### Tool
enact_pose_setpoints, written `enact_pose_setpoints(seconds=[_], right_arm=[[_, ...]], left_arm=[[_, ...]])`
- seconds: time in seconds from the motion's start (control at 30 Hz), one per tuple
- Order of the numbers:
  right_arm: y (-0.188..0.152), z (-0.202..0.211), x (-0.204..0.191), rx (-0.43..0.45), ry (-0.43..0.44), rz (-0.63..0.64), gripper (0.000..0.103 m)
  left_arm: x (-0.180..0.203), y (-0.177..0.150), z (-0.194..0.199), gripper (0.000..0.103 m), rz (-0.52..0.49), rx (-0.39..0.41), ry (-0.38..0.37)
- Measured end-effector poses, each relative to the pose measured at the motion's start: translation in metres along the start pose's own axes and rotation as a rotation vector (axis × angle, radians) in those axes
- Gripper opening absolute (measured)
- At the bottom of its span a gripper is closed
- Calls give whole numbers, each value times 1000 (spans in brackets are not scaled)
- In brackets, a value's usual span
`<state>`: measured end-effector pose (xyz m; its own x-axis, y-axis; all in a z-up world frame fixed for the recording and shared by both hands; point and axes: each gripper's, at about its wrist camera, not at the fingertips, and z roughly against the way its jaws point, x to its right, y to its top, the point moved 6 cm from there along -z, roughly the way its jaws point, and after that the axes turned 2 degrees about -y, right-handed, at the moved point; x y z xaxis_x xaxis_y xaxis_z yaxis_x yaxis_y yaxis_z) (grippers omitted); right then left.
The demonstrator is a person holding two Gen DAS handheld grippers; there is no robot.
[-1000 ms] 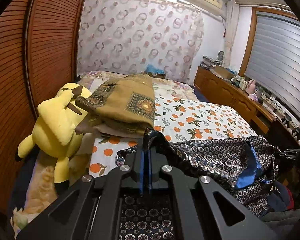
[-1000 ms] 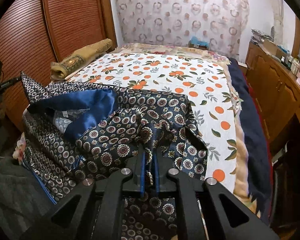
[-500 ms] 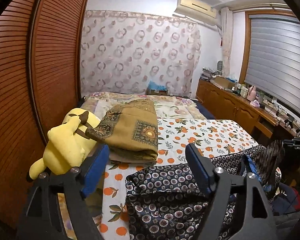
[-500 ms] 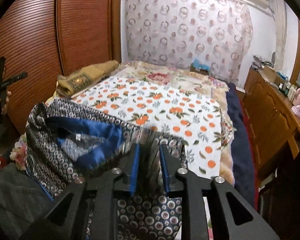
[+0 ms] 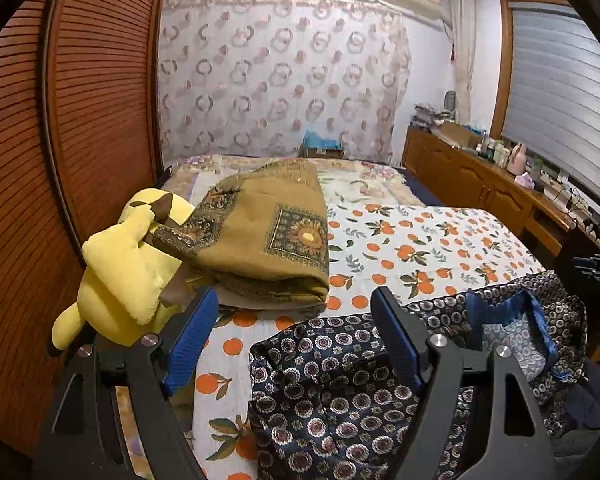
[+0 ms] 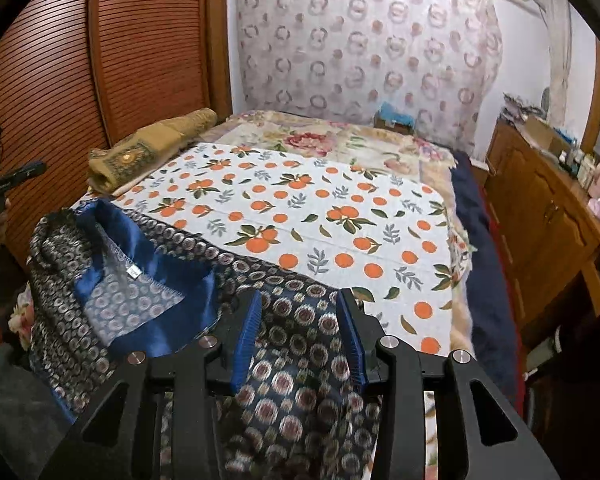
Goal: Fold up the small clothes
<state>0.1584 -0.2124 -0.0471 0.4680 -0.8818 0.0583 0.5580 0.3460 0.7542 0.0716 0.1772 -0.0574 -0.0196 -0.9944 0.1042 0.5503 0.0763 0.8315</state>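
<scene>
Both grippers have let go. A second ago each pair of fingers was pinched shut on the patterned cloth; half a second ago the left pair was already spread and the right pair only partly parted. Now the left gripper [image 5: 292, 332] stands wide with nothing between its blue pads, and the right gripper [image 6: 300, 334] has opened wide too — empty, the cloth lying loose beneath it. I read this as the garment having been laid down, so the next grasp can start a fold.

The dark navy garment [image 5: 340, 392] with its ringed medallion print lies at the near edge of the bed [image 6: 340, 216], on the orange-print sheet. Its bright blue collar lining [image 6: 156, 280] is turned up and the fabric is rumpled, not flat. From the left wrist view the garment's near corner sits below and toward the right finger, the left finger over bare sheet. From the right wrist view the cloth runs under and between both fingers, not gripped.
</scene>
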Motion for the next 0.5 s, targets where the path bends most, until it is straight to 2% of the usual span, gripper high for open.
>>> enact_pose_setpoints(seconds=[0.23,0.5], right_arm=[[2,-45,11,-70,-25,-15,40],[-6,-74,25,-139,-43,-44,40]], left_arm=[[-3,-3,-24,79,-22,-56,5],[-3,-26,-61,79,-45,-178,11]])
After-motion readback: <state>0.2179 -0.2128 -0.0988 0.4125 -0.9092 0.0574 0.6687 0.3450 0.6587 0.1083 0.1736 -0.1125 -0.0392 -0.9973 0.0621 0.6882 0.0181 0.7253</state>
